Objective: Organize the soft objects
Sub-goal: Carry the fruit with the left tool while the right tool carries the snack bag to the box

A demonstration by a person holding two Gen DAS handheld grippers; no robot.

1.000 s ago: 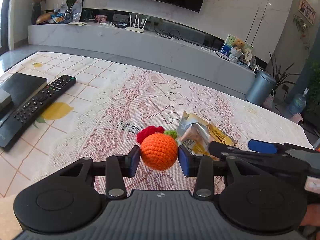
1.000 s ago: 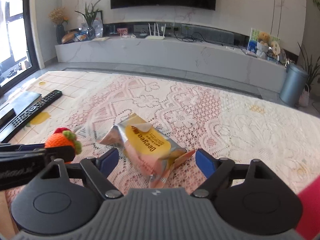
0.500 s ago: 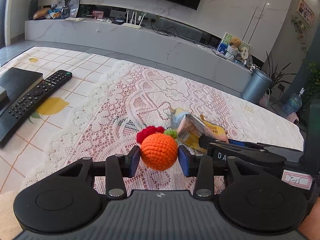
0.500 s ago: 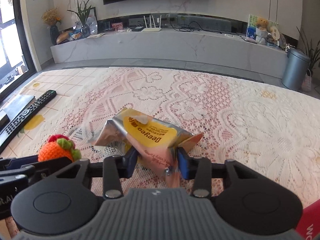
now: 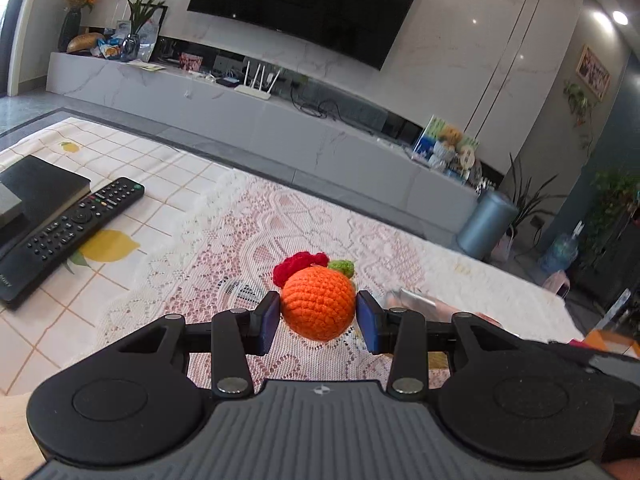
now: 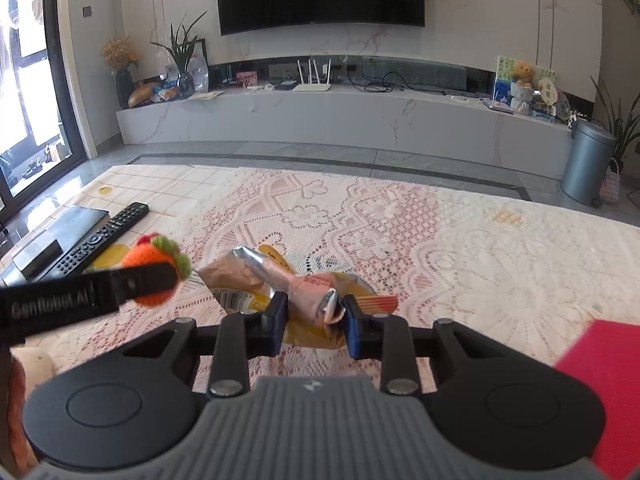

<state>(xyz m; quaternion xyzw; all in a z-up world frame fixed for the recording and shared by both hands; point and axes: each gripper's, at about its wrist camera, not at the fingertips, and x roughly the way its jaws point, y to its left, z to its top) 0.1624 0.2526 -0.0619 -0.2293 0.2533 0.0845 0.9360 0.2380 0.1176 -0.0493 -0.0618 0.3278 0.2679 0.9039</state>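
both grippers loaded, lifting off the lace cloth

change: a second ago the right gripper point(image 6: 313, 314) straddled the snack packet point(image 6: 280, 280) with its jaws wide. now they are closing, crumpling the packet's near end between the pads, and it looks raised off the lace tablecloth point(image 6: 460, 248). so both soft items are in hand; next step is probably carrying them to wherever they get sorted.

left gripper point(image 5: 318, 317): jaws partly open, clamped on the crochet orange point(image 5: 318, 306), unchanged, held above the cloth.

the remote point(image 5: 68, 236) sits untouched at left.
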